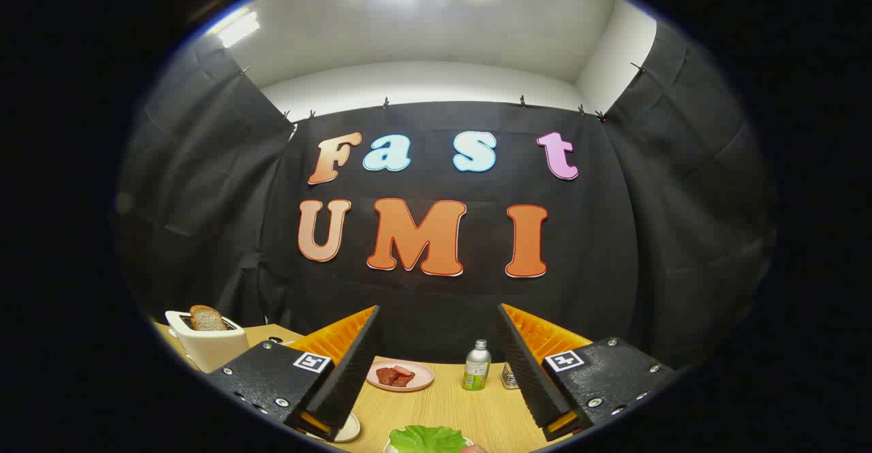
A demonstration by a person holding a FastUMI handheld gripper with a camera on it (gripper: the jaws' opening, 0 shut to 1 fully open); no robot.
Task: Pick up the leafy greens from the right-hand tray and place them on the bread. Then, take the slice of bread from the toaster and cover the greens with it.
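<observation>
Gripper view, tool: the tool (437, 371) is held above the surface, its two fingers (347, 371) spread wide apart with nothing between them; it grips nothing.
Gripper view, surface: a light wood-grain surface (443, 405) runs ahead of the fingers to the black cloth wall.
Gripper view, leafy greens: the leafy greens (428, 437) lie low between the two fingers, close in, on a pale dish whose rim just shows beneath them; no finger touches them.
Gripper view, toaster: a white toaster (204, 347) stands at the far left of the surface, beyond the left finger.
Gripper view, slice of bread: a slice of bread (207, 318) stands upright in the toaster's slot, its top half above the slot.
Gripper view, pink plate: a pink plate (422, 376) carrying reddish-brown pieces of food (395, 375) sits ahead of the fingers, nearer the left one.
Gripper view, bottle: a small bottle (477, 366) with a silver cap stands upright just right of the pink plate, beside a small metal item partly hidden by the right finger.
Gripper view, white plate: the edge of a white plate (349, 429) shows under the left finger.
</observation>
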